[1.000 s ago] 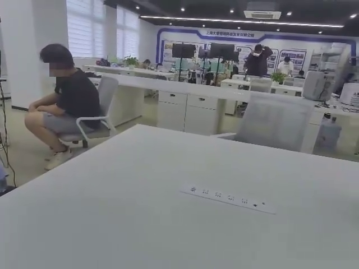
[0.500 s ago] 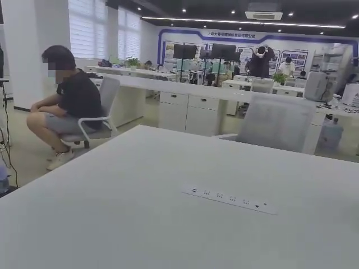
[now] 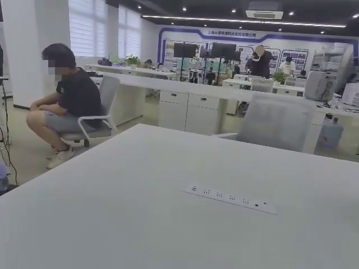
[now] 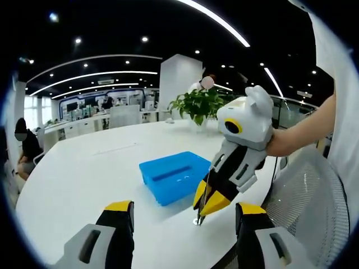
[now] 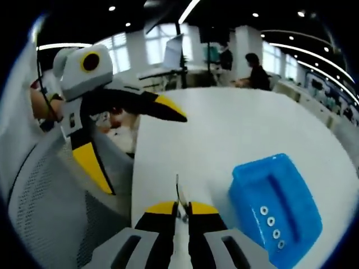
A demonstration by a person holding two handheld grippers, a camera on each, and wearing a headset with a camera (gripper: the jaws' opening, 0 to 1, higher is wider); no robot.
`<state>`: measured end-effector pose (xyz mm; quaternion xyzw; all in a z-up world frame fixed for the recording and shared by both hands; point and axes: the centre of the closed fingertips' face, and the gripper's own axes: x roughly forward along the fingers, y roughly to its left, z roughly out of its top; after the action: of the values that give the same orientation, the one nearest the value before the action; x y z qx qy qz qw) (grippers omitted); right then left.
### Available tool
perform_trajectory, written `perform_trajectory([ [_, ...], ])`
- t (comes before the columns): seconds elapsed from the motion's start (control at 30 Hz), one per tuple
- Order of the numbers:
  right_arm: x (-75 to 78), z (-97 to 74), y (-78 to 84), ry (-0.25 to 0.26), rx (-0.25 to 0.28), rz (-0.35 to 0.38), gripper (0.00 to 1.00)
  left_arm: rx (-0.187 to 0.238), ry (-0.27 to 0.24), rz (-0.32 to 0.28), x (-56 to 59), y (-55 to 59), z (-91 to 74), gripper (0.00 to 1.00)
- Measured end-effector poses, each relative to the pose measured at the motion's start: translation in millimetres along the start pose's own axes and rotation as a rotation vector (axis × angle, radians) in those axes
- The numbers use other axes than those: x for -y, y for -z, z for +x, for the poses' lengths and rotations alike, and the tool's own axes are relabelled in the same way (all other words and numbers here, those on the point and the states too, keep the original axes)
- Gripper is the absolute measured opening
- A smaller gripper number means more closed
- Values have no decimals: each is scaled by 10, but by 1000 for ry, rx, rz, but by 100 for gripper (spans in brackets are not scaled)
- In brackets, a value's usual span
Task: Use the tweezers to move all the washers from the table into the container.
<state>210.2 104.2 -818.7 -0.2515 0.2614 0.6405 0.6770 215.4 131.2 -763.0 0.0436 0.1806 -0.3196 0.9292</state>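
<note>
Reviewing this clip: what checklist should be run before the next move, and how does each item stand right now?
1. Right gripper shut on thin metal tweezers: ok.
2. Left gripper open, holding nothing: ok.
3. Blue plastic container upright on white table, top open: ok.
4. Small metal washers lying inside the container: ok.
5. Washer gripped at the tweezers' tip: cannot tell.
6. Washers left on the table: cannot tell.

Open tabletop [image 4: 78, 174] around blue container [image 4: 175, 177]
</note>
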Motion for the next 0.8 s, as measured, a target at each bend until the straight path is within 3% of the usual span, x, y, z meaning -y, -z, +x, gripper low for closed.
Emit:
perform_trajectory([
  [0.17,-85,25,-7,10,-22,-139,4,-1,-1,1,-2,4,-2,74],
  [0.4,-37,18,-28,48,-26,-153,3,0,-2,3,-4,5,-7,74],
  [0.5,1,-44,-113,62,-5,-158,3,1,-3,2,-8,1,-7,74],
  [0.8,331,-306,-497,162,96,-143,3,1,-1,2,-4,0,-3,74],
])
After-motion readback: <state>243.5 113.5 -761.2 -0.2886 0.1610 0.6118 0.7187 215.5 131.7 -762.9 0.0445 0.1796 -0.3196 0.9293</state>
